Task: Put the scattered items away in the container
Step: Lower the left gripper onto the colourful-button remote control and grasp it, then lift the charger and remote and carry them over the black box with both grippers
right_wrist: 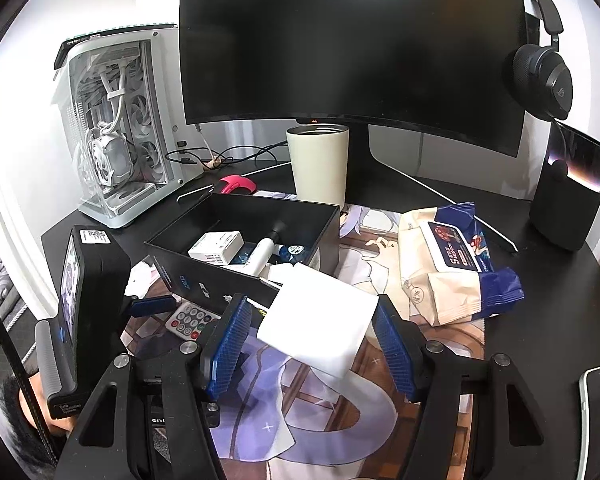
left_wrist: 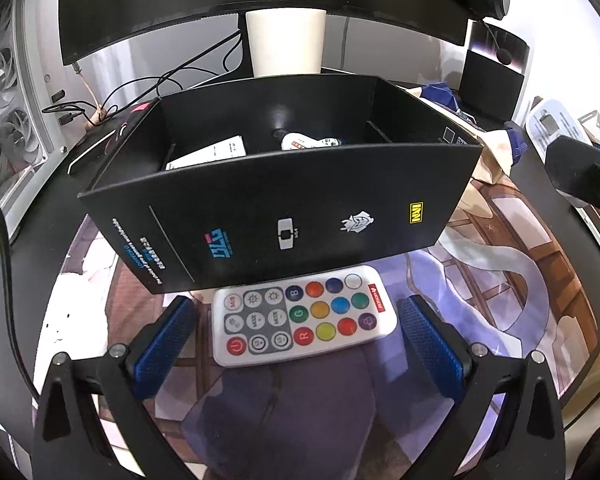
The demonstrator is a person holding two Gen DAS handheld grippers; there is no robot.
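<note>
Two grippers busy: left (left_wrist: 296, 330) spread around remote (left_wrist: 304, 314), right (right_wrist: 308, 332) clamping tilted white block (right_wrist: 320, 324), liable to snag box (right_wrist: 204, 280) wall.

wht remote (left_wrist: 305, 316) flat on mat, front of blk box (left_wrist: 284, 208) | wht block (right_wrist: 320, 324) tilted, in grip

monitor (right_wrist: 352, 48), headphones (right_wrist: 542, 76), tumbler (right_wrist: 318, 164)
</note>
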